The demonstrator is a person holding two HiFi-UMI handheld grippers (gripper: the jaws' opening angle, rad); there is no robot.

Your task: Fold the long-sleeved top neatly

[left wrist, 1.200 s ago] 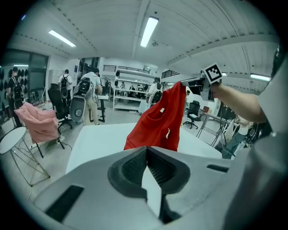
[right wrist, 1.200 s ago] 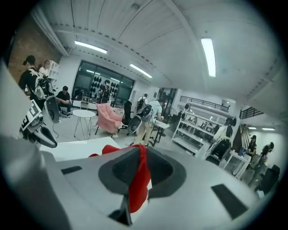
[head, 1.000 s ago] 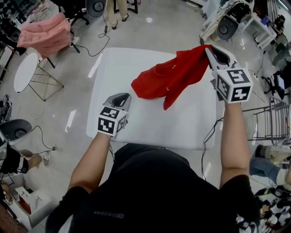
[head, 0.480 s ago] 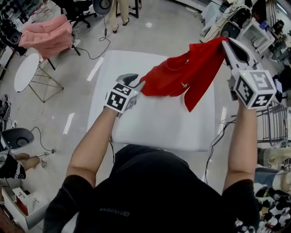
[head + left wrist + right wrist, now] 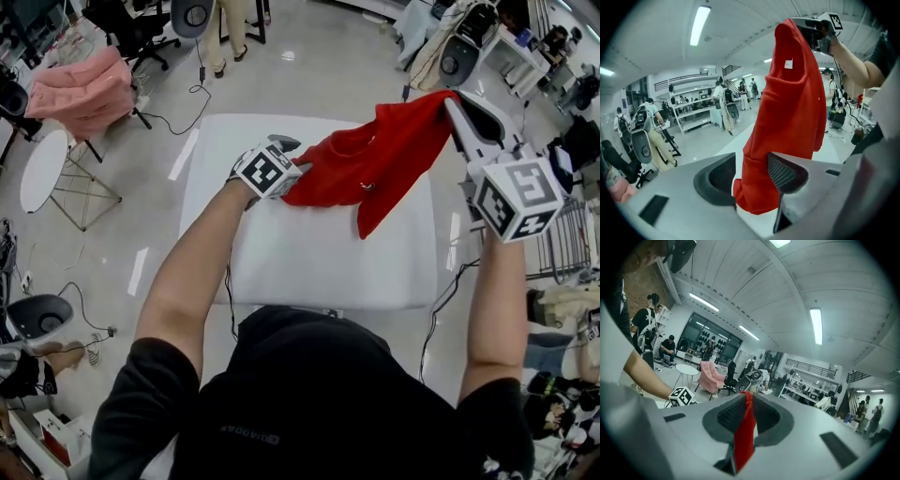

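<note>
No fold had been made yet. The right claw (image 5: 457, 101) was clamped on an edge of the red top (image 5: 384, 155), which hung bunched above the white tabletop (image 5: 328, 262). The left claw (image 5: 752, 176) had just been opening its jaws; they stood wide apart, with the top's lower bunch loose between them. Spreading it flat and all the folding remained.

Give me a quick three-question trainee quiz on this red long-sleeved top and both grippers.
1. True or false: the right gripper is clamped on the red long-sleeved fabric top.
2. The top's hanging lower end is: A between the jaws of the left gripper; B on the floor; C over a chair.
3. What lies beneath the top?
Key: 1 true. 2 A; those jaws have just been opening and stand apart. 3 the white table.
</note>
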